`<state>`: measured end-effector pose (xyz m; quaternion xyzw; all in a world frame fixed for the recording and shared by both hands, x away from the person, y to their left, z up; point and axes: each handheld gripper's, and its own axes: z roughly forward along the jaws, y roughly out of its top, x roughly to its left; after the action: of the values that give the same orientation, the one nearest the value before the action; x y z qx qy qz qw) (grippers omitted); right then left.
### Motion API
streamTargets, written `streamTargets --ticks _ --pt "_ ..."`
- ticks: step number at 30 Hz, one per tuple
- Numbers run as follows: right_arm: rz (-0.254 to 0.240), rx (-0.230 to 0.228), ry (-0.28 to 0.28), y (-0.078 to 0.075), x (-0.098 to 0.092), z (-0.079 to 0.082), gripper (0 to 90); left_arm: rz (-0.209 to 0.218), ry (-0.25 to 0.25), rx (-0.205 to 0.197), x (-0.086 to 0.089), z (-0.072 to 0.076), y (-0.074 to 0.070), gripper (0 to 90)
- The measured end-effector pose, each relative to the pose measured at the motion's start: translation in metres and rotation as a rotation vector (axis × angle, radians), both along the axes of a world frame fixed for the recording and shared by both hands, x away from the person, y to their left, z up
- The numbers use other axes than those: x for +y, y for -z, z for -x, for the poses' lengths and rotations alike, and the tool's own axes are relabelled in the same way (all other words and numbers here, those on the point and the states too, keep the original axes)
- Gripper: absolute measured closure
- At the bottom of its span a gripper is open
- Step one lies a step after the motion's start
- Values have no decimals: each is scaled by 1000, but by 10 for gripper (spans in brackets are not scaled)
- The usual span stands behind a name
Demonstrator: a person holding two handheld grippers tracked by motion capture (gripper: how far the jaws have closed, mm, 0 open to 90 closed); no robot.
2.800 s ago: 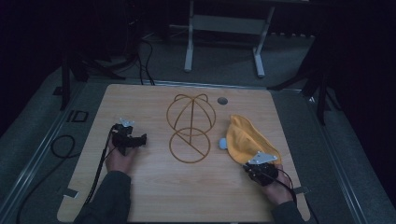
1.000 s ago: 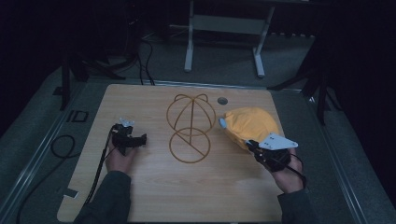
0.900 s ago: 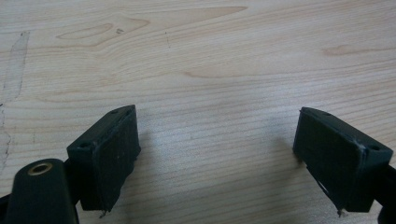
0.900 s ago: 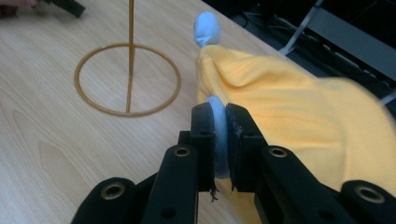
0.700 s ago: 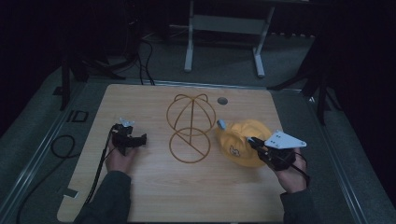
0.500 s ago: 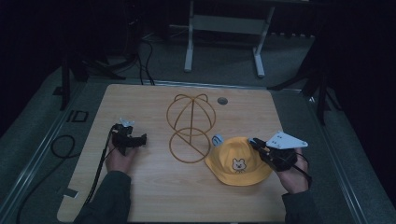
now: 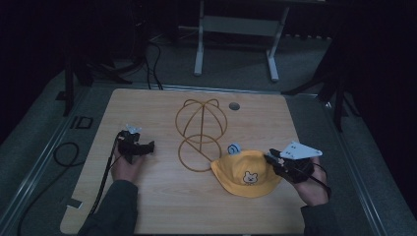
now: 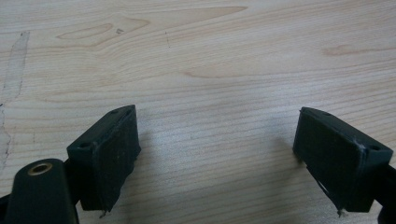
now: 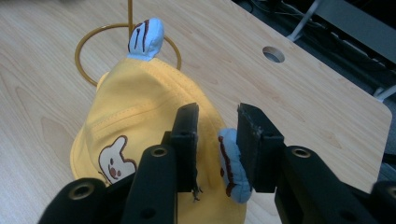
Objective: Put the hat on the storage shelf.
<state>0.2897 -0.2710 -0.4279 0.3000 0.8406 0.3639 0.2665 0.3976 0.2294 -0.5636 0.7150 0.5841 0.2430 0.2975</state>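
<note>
My right claw (image 9: 215,140) sits at the hat (image 7: 245,172), its jaws just having been opening; they stand a little apart with one blue ear (image 9: 230,168) between them, touching the right-hand jaw but not pinched. The hat lies crown-up on the tabletop (image 7: 162,206), its far edge over the ring base of the wire stand (image 7: 200,130). My left claw (image 8: 215,154) is spread wide over bare wood, well apart.
</note>
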Motion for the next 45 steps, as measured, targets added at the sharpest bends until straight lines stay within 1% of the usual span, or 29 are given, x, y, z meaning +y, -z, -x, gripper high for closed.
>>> streamTargets --ticks 2,5,11,17,34,35,43,45 --pt "-2 4 -1 0 1 -1 664 0 0 0 0 0 0 146" --pt "9 15 -16 0 3 -3 625 0 0 0 0 0 0 146" --pt "24 36 -32 -2 5 -7 604 0 0 1 0 0 0 146" --pt "49 49 -42 -5 8 -10 593 0 0 1 0 0 0 146" --pt "94 95 -73 -9 15 -22 575 0 0 1 0 0 0 146" --pt "103 105 -80 -9 17 -23 571 0 1 1 0 0 0 146" --pt "129 133 -103 -11 21 -28 554 0 1 1 0 0 0 146" --pt "138 146 -107 -11 22 -29 545 0 0 1 0 0 0 146"
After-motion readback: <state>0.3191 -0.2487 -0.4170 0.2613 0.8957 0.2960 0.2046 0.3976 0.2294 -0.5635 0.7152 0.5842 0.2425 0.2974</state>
